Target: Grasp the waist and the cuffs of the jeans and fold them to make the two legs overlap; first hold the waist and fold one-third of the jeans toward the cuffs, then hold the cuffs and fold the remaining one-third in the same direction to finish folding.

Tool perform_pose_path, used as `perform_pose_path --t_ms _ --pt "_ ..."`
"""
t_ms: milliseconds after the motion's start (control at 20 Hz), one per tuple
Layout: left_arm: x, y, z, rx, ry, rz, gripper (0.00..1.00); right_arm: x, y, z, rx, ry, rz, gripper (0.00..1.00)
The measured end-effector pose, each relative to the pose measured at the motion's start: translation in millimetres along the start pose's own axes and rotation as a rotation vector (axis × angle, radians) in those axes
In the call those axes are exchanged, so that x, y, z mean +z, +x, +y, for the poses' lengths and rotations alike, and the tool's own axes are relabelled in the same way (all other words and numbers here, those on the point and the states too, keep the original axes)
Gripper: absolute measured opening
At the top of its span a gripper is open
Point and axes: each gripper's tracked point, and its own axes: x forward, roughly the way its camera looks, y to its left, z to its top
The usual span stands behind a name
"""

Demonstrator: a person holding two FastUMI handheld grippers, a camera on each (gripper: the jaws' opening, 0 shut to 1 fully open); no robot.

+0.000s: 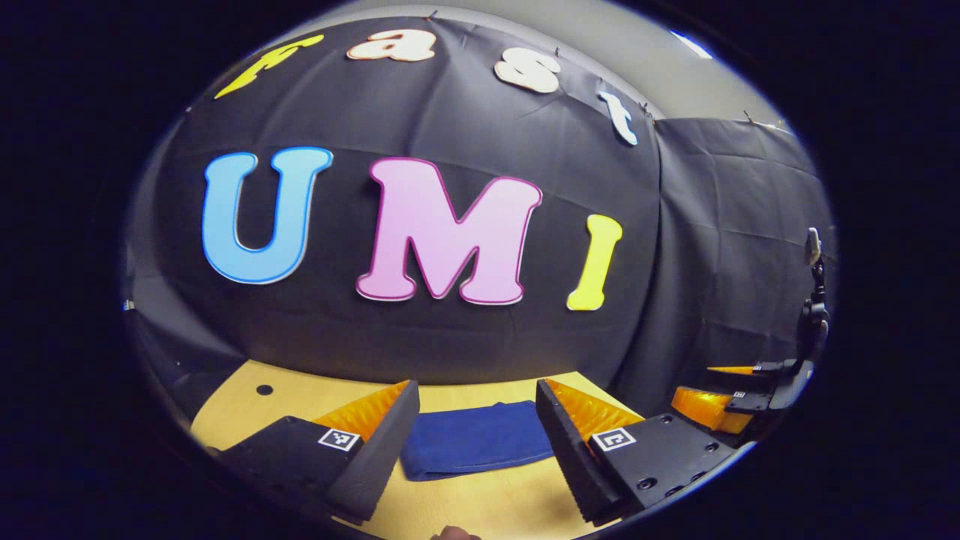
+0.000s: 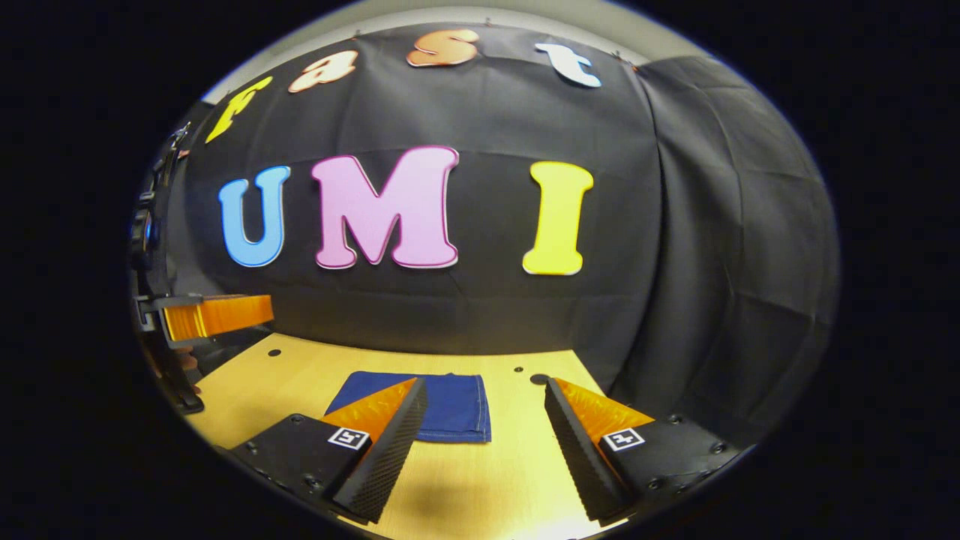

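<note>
The blue jeans [image 1: 476, 439] lie on the wooden table [image 1: 465, 502] as a compact folded rectangle. In the left gripper view they rest just beyond and between my left gripper's [image 1: 476, 386] fingers, which stand open around nothing. In the right gripper view the folded jeans [image 2: 450, 405] sit ahead and slightly left, partly hidden behind one finger of my right gripper [image 2: 486, 384], also open with nothing held. Each gripper hovers a little above the table [image 2: 510, 465], short of the cloth. The right gripper [image 1: 739, 390] appears at the far right of the left gripper view; the left gripper [image 2: 217, 315] is at the far left of the right gripper view.
The black cloth wall [image 2: 480, 315] rises directly behind the table's far edge and wraps round on the right. Small dark holes [image 2: 538, 379] dot the tabletop near the jeans. A stand with a dark device [image 1: 814, 300] is at the right edge.
</note>
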Motion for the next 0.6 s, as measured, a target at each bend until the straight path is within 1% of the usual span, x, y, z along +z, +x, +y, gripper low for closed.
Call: perform_pose_path --t_ms 100,250,350,400,550,600 --pt "14.8 -24.1 20.4 0.046 -0.001 -0.05 0.96 29.9 -19.0 13.7 0.016 0.013 -0.027 0.96" --pt "27.6 -59.3 43.5 0.089 -0.007 -0.09 0.96 68.0 -51.0 36.0 0.044 0.044 -0.081 0.96" --pt "34.4 -82.3 61.0 0.125 -0.002 -0.112 0.96 85.8 -68.6 40.2 0.018 0.001 -0.137 0.96" --pt "36.0 -95.9 68.5 0.146 -0.008 -0.115 0.96 91.4 -79.2 43.4 0.012 -0.013 -0.154 0.96" --pt "30.5 -130.7 81.3 0.176 -0.035 -0.112 0.96 84.1 -100.4 71.2 0.058 -0.001 -0.147 0.96" --pt "23.9 -138.8 86.3 0.193 -0.028 -0.103 0.96 78.2 -105.9 76.6 0.067 -0.003 -0.135 0.93"
